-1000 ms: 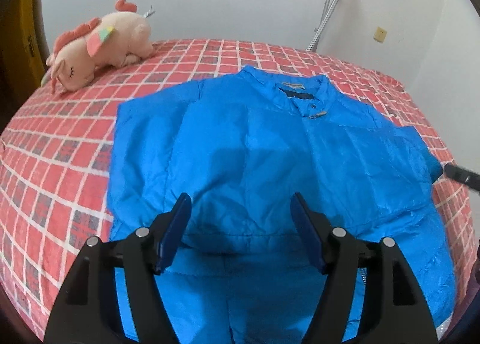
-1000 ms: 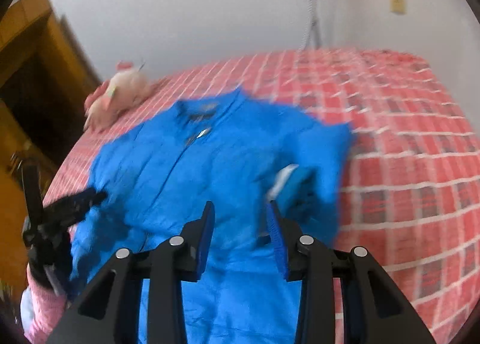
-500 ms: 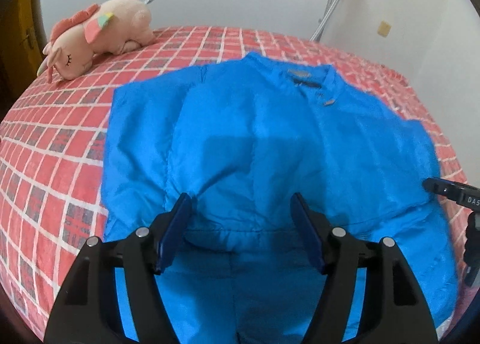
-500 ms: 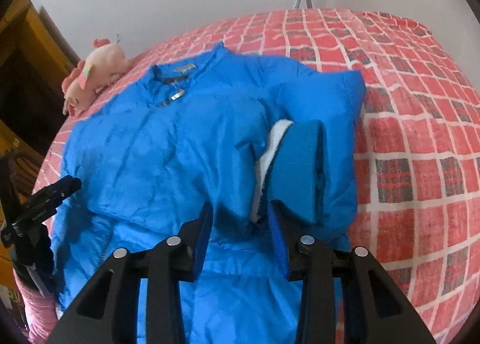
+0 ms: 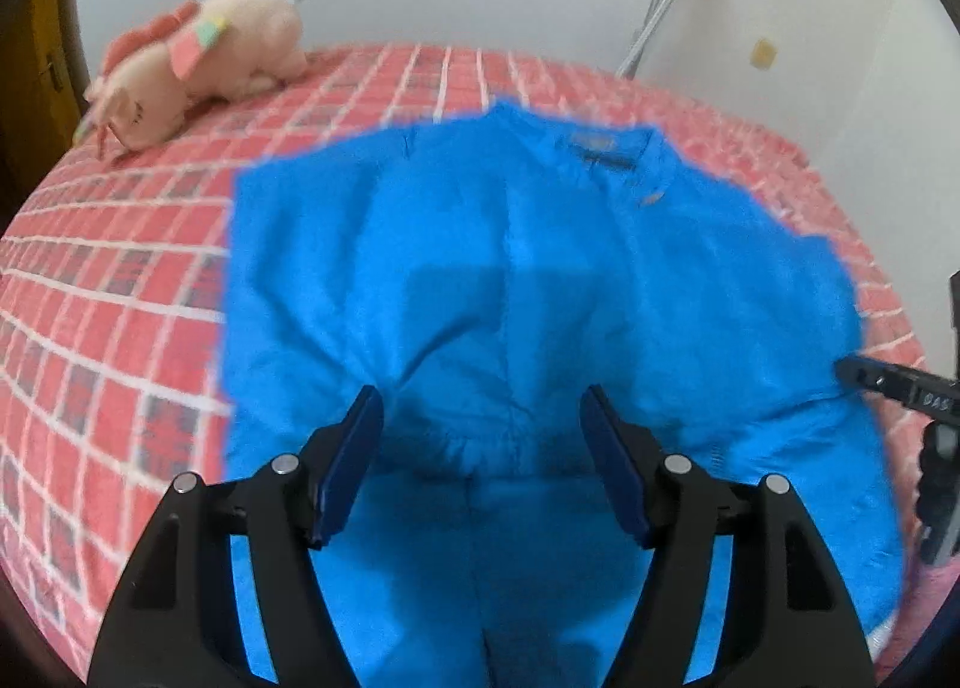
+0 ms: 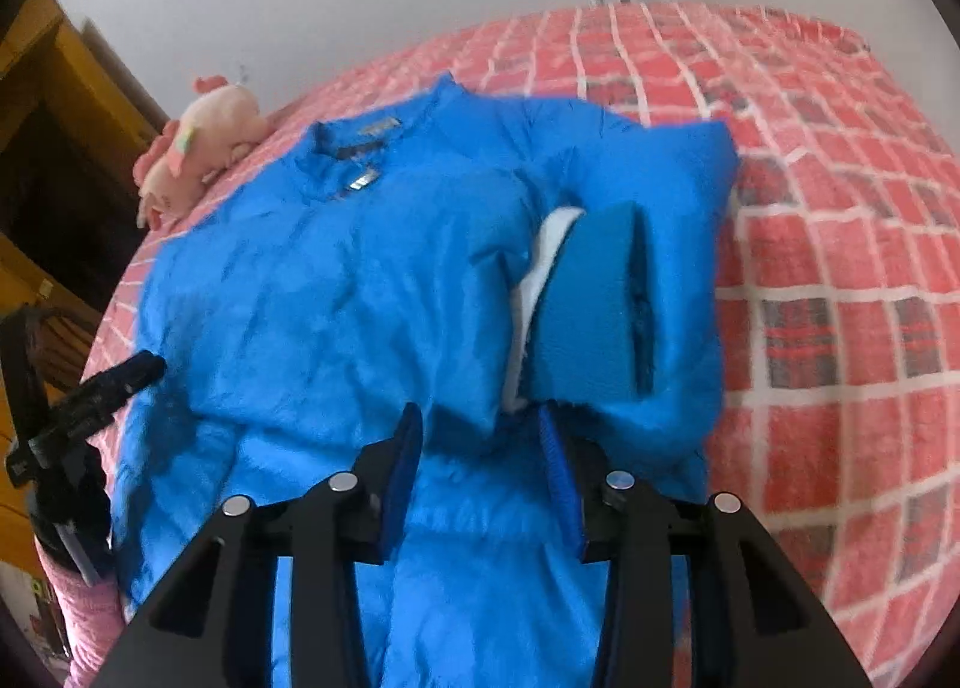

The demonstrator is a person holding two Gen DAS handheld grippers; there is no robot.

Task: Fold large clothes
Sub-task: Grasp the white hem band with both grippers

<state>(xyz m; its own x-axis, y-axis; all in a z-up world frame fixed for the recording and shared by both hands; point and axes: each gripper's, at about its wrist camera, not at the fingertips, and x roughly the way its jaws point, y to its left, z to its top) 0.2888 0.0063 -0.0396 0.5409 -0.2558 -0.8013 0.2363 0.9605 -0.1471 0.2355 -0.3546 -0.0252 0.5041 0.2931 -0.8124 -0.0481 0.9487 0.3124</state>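
1. A bright blue padded jacket (image 5: 498, 292) fills the middle of both frames, lying front up on a red checked bedspread (image 5: 114, 292), collar toward the wall.
2. Our left gripper (image 5: 480, 436) sits at lower centre of its frame, tongs spread wide over the waist, holding nothing.
3. Our right gripper (image 6: 480, 442) sits at lower centre of its frame, tongs partly spread just below the folded-in sleeve cuff (image 6: 594, 304); we cannot tell whether they touch cloth.
4. A pink plush toy (image 5: 192, 52) rests at upper left.
5. The jacket looks light, puffy and slippery; we judge the hem corners or side seams give the best hold.

text: "DAS" partial | on: right tongs (image 5: 900, 388) | rest: unreadable
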